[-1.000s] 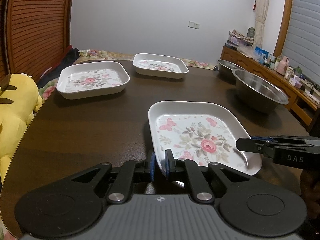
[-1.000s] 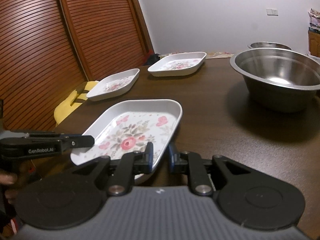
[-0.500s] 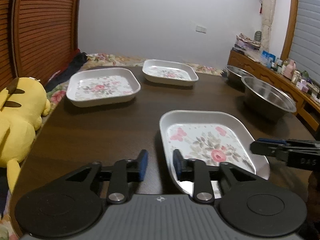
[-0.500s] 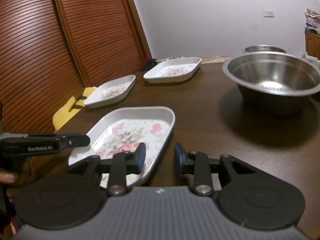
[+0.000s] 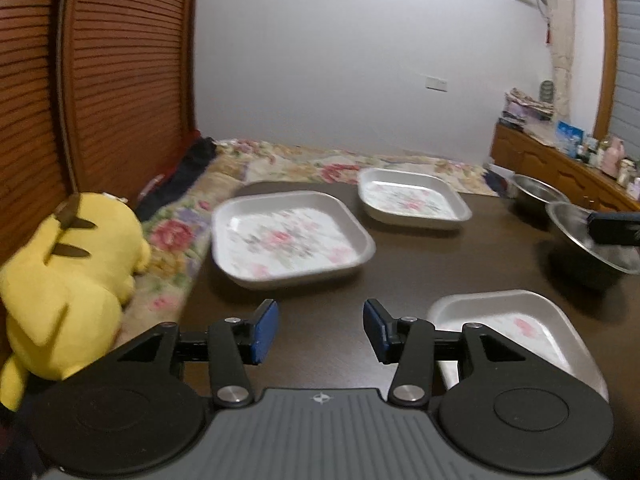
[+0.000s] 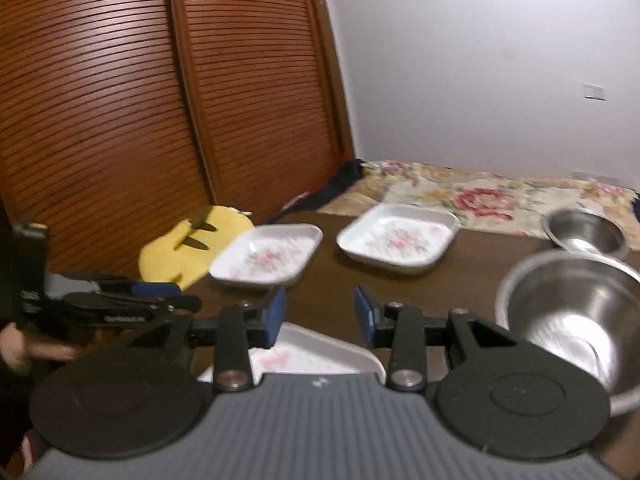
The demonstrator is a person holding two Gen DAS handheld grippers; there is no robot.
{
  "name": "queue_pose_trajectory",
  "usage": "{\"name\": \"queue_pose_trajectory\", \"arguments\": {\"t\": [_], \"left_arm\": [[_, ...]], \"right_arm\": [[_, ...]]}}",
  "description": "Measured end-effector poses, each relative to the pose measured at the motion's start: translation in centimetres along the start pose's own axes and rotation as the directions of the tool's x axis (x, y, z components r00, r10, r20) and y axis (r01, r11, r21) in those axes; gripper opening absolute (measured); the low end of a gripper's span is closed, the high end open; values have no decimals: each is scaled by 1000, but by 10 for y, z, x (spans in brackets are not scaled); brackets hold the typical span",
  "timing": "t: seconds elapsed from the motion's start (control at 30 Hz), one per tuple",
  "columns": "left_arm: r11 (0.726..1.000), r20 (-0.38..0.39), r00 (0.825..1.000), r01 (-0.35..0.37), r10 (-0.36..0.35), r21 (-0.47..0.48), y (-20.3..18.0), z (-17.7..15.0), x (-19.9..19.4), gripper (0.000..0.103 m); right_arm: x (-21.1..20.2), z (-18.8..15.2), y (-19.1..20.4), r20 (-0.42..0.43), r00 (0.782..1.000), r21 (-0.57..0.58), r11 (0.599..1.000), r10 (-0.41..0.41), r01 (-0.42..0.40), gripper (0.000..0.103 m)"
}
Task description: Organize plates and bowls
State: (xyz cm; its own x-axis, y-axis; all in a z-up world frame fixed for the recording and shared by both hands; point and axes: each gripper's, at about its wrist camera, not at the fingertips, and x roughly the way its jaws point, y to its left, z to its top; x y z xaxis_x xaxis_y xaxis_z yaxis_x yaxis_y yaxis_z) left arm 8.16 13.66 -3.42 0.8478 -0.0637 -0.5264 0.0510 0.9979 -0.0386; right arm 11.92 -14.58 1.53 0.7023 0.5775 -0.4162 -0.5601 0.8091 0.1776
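A: Grippers?
B: Left gripper [image 5: 319, 327] and right gripper [image 6: 320, 317] level above the dark wooden table [image 5: 480, 248], jaws spread, empty.
A: Stock?
B: Three white floral square plates: one [image 5: 520, 320] just right of the left jaws, two [image 5: 288, 240] [image 5: 412, 198] ahead. Two steel bowls [image 6: 576, 300] [image 6: 586, 232], right.

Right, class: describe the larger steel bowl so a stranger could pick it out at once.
Start at the dark wooden table. On its right side, away from the three floral plates, stand two steel bowls. The larger steel bowl is the nearer one, wider than the small steel bowl behind it.
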Motion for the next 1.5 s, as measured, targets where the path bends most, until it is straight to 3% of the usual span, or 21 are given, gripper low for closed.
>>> {"name": "queue_pose_trajectory", "arguments": {"t": [0.23,0.43,0.67,0.93,1.03,1.17,1.5], "left_arm": [[999,7,999,-45,45,-23,38,24,29,51],[997,13,998,-55,56,-62,62,38,59,52],[996,-6,999,-34,34,-77,74,42,88,51],[997,-27,1000,-14,13,-69,80,43,102,36],[997,-41,999,-4,0,-77,81,41,103,29],[997,-42,999,0,-4,-79,81,39,104,27],[997,-65,998,0,-5,-76,84,36,107,17]], "right_arm": [[41,29,22,-38,997,-71,996,60,-62,44],[95,43,29,-120,990,-76,993,79,-89,44],[148,47,27,-204,978,-58,997,38,-51,44],[184,41,26,-275,961,-54,998,11,-27,44],[191,37,24,-295,955,-41,999,13,-26,40],[197,33,24,-318,948,-37,999,15,-28,27],[209,28,24,-337,941,-32,999,8,-20,20]]}}
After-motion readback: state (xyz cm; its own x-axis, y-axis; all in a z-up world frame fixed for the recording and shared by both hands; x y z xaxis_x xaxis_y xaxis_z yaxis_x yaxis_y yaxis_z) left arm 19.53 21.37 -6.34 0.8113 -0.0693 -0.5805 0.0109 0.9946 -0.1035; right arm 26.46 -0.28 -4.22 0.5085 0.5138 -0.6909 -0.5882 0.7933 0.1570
